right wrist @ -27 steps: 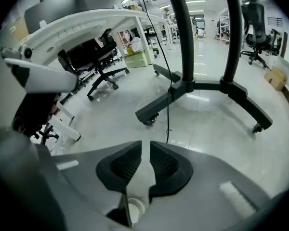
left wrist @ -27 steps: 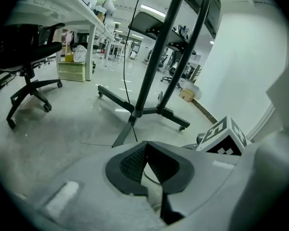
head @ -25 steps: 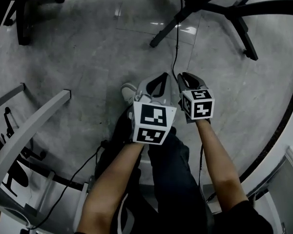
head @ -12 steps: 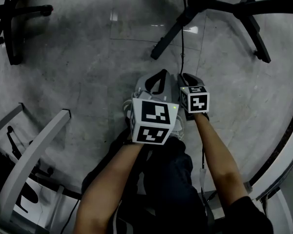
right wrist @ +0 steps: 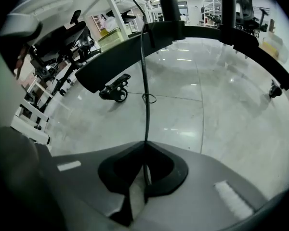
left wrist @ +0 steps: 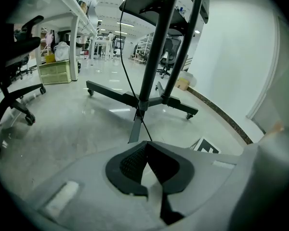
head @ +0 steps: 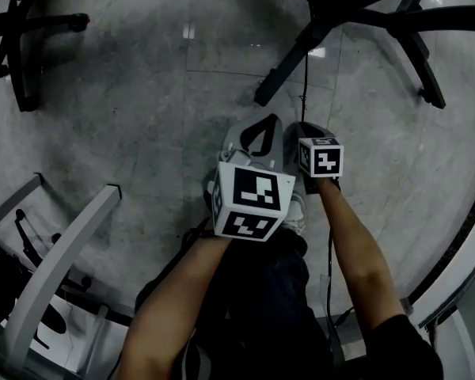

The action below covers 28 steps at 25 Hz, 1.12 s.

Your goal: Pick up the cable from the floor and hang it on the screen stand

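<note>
A thin black cable (head: 305,85) drops from the screen stand's black legs (head: 289,62) to my right gripper (head: 302,125). In the right gripper view the cable (right wrist: 145,105) runs straight into the right gripper (right wrist: 145,143), whose jaws are closing and pinch it at their tips. My left gripper (head: 261,121) is just to the left, shut. In the left gripper view the cable (left wrist: 135,88) hangs along the stand's pole (left wrist: 154,57) and disappears behind the left gripper (left wrist: 147,142). Whether it touches those tips I cannot tell.
An office chair base (head: 24,46) stands at the far left. A white desk frame (head: 59,267) is at the lower left. A stand caster (right wrist: 115,93) sits on the grey floor. The person's shoe (head: 297,208) is under the grippers. A dark floor border (head: 459,212) curves on the right.
Both grippers have edged forward toward the stand's legs. The right jaws have narrowed onto the cable. The left jaws stayed shut.
</note>
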Motion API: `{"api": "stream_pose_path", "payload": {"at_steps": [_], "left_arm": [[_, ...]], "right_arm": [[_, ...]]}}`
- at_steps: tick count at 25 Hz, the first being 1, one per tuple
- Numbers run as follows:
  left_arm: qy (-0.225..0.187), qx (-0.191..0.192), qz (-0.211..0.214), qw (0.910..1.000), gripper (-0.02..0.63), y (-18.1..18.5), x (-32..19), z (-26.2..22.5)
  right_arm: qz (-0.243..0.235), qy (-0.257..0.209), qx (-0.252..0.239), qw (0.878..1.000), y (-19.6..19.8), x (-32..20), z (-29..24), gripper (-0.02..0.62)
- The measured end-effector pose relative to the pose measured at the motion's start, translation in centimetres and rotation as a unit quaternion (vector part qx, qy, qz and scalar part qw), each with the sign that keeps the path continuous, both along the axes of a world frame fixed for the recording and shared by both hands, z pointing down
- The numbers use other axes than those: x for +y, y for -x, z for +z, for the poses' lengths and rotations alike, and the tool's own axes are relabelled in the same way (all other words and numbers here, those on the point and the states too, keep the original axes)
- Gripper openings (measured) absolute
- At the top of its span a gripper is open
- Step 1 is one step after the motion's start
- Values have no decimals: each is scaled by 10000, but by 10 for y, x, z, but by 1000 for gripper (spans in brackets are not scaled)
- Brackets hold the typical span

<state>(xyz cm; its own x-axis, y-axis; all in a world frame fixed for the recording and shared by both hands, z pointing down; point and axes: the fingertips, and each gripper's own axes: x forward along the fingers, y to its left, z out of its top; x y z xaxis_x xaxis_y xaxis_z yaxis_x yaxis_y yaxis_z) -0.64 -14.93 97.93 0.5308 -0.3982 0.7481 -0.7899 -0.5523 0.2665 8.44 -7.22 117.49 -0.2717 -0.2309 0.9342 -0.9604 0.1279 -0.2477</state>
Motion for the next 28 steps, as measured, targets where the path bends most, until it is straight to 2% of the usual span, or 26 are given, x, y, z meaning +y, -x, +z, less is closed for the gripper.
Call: {"api": "stream_pose_path", "payload": {"at_steps": [5,12,19,24,28], "left_arm": [[48,-4,-411,9991,3,15,1,-30],[-125,-75,-688,9975,3,26,1,-111],[-403,-55,-789,9961,3,13,3,-230],[-604,110,-1018,9929,3,7,-4,-323],[-924,154,-967,9909,3,-4,-19,-384]], "right_arm": [[-353,-245,104,9990,2,3,-46,8],[-1061,-763,27,9914,18,1,-164,8],[-1500,-1319,71,9798,15,-9,-305,8],[-1774,-1623,204,9704,8,-20,-408,8],[-2002,-1973,297,9592,4,-44,-476,8]]}}
